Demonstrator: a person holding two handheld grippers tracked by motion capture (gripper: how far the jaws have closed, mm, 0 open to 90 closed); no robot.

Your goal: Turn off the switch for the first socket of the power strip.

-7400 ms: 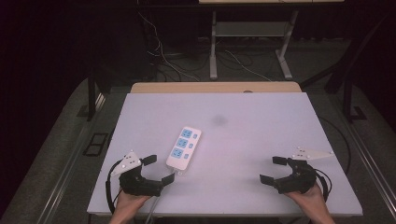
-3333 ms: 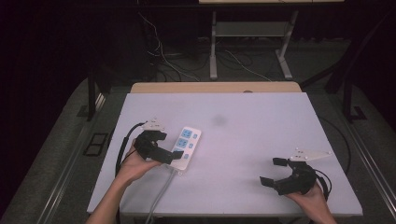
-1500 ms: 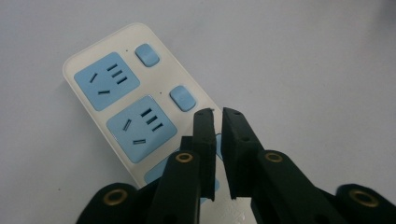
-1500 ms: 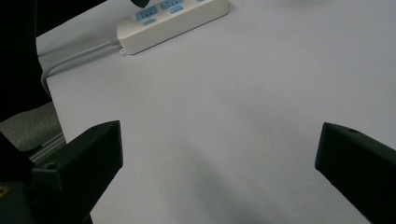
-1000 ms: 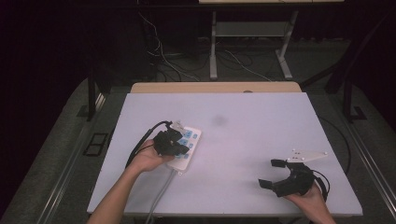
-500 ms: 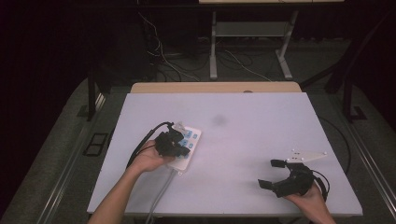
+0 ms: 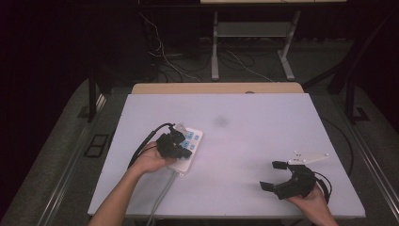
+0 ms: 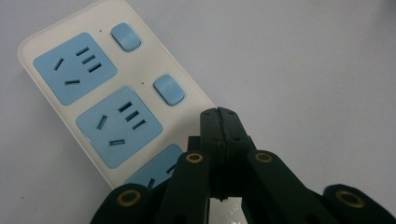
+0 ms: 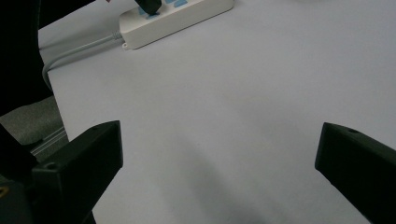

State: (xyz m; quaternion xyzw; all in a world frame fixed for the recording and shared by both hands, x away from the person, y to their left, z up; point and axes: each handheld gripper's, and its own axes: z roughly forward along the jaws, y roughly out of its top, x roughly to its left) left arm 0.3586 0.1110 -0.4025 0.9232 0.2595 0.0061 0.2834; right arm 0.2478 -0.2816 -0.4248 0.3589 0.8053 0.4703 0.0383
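A white power strip (image 7: 192, 139) with blue sockets and blue switches lies left of centre on the white table (image 7: 263, 117). My left gripper (image 7: 180, 150) points down onto its near end, jaws pressed together with nothing between them. In the left gripper view the shut left gripper (image 8: 218, 113) sits over the power strip (image 8: 93, 107) just below the second switch (image 8: 168, 88); whether it touches the strip I cannot tell. My right gripper (image 7: 271, 175) rests at the front right, open and empty. From the right gripper view, the right gripper (image 9: 219, 158) faces bare table, with the power strip (image 9: 182, 14) far off.
The strip's grey cable (image 7: 160, 197) runs back toward the table's front edge, also seen as the cable (image 9: 79, 49) at the left. A faint dark smudge (image 7: 219, 121) marks the table's middle. Beyond the far edge stand desk legs (image 7: 215, 52) and loose floor cables.
My left gripper travelled from the front left up to the power strip and its jaws went from open to shut. Over the last second nothing moved. The right gripper stayed put.
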